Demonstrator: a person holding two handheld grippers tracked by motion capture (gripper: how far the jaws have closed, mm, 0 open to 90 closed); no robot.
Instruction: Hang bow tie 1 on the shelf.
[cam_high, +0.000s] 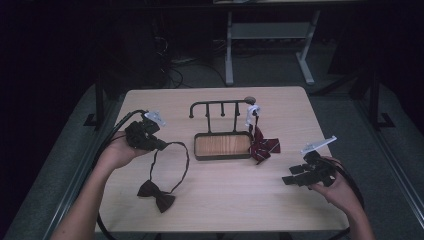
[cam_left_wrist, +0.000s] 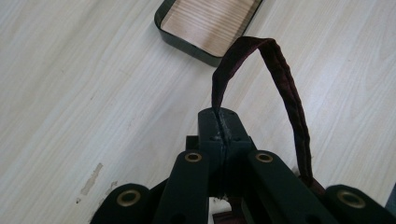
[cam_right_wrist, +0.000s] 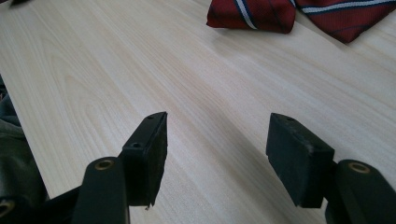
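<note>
A dark maroon bow tie (cam_high: 156, 194) lies on the table near the front left, and its neck strap (cam_high: 181, 156) loops up to my left gripper (cam_high: 161, 145). That gripper is shut on the strap (cam_left_wrist: 280, 70), which arches out from between the jaws in the left gripper view. My left gripper (cam_left_wrist: 219, 116) hovers above the table, left of the stand. A red striped bow tie (cam_high: 262, 145) hangs from the right end of the black hook stand (cam_high: 220, 107), and its cloth (cam_right_wrist: 254, 15) lies ahead of my right gripper (cam_right_wrist: 219, 154). My right gripper (cam_high: 292, 176) stands open over bare wood at the right.
The stand's wood-bottomed tray (cam_high: 222, 145) sits at the table's centre, and its corner (cam_left_wrist: 187, 44) lies just ahead of my left gripper. A white tag (cam_high: 251, 114) hangs by the red tie. Beyond the table's far edge are a desk frame (cam_high: 270, 45) and cables on the floor.
</note>
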